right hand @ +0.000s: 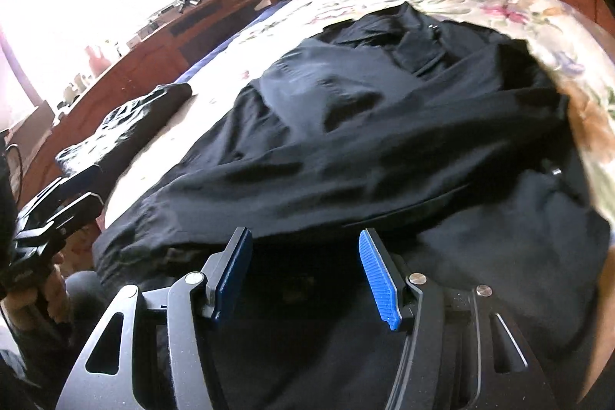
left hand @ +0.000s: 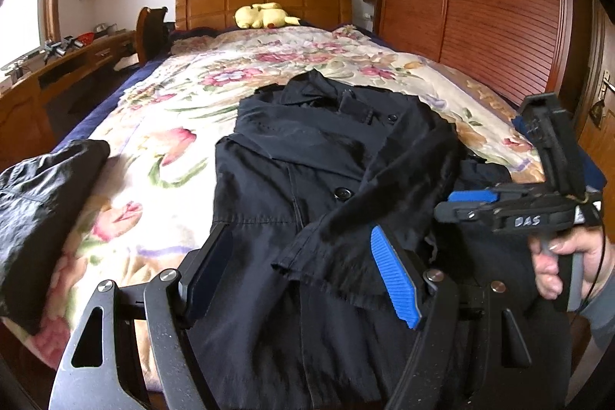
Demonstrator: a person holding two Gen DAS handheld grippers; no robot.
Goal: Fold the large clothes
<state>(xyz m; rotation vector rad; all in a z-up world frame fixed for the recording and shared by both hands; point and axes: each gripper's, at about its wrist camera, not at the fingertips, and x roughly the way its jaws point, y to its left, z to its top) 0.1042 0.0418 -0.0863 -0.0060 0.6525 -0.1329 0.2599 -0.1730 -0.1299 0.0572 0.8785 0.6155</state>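
Your left hand-held gripper [left hand: 303,275] and right hand-held gripper [right hand: 303,275] both hang with jaws apart, gripping nothing, over the black coat [left hand: 307,160] spread on the bed [left hand: 161,125].

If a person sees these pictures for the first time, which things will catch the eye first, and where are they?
A black coat lies spread on the floral bedspread, filling the middle of both views. Both open grippers, left and right, hover over its near end. A yellow plush toy sits by the headboard.
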